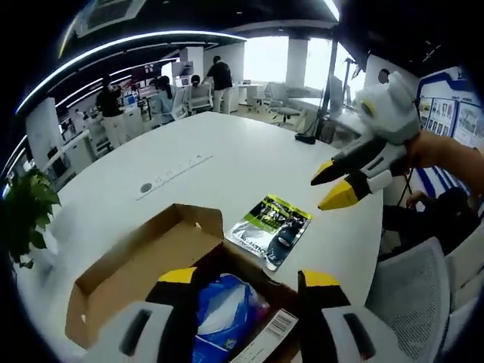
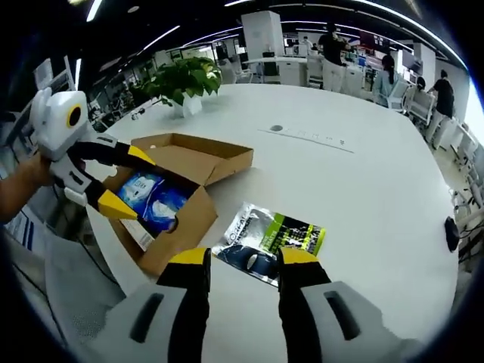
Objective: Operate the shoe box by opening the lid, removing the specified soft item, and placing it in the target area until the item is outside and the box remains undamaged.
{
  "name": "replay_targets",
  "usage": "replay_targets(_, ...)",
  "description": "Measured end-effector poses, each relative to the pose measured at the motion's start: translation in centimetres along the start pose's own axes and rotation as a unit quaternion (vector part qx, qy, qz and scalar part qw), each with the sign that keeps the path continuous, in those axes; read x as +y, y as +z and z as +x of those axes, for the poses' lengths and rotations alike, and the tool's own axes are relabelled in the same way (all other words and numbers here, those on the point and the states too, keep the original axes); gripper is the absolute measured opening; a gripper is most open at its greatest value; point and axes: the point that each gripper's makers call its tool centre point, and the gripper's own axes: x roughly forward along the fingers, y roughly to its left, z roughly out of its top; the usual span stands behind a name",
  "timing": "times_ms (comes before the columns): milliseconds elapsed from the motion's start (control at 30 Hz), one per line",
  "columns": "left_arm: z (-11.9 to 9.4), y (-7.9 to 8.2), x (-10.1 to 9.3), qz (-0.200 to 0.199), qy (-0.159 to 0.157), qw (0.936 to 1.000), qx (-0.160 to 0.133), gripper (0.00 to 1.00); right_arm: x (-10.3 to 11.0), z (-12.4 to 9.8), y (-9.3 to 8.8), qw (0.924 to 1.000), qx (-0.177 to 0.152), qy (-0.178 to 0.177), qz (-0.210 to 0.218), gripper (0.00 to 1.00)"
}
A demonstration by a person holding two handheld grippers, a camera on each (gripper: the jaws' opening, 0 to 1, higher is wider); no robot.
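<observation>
While over the open shoe box [image 2: 178,200], left tool [image 2: 125,179] jaws apart, empty.

Open office w/ white table [image 1: 249,162], plant [image 2: 184,79], ceiling lights [image 1: 113,49].

Brown cardboard shoe box [image 2: 170,200] sits open on round white table [image 2: 363,197], lid flap [image 2: 198,155] folded out flat on the far side. Blue plastic soft pack [image 2: 151,198] lies inside the box. Silver-green-black foil pouch [image 2: 268,238] lies flat on the table just beside the box, apart from it. Left gripper [image 2: 125,181] hovers over the box opening; right gripper [image 2: 240,261] hangs above the pouch. Green potted plant [image 2: 185,79] stands at the table edge behind the box.
</observation>
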Motion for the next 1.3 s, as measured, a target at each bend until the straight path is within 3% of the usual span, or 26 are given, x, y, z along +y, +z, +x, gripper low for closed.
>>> replay_targets(600, -5.8, -4.2, 3.2, -0.046, 0.044, 0.9977, -0.025, 0.61, 6.6, 2.4, 1.8, 0.9964, -0.012, 0.074, -0.039, 0.37)
replay_targets(1300, -10.8, -7.8, 5.7, -0.087, 0.080, 0.9912, -0.061, 0.77, 11.8, 6.4, 3.3, 0.9888, -0.010, 0.135, -0.063, 0.37)
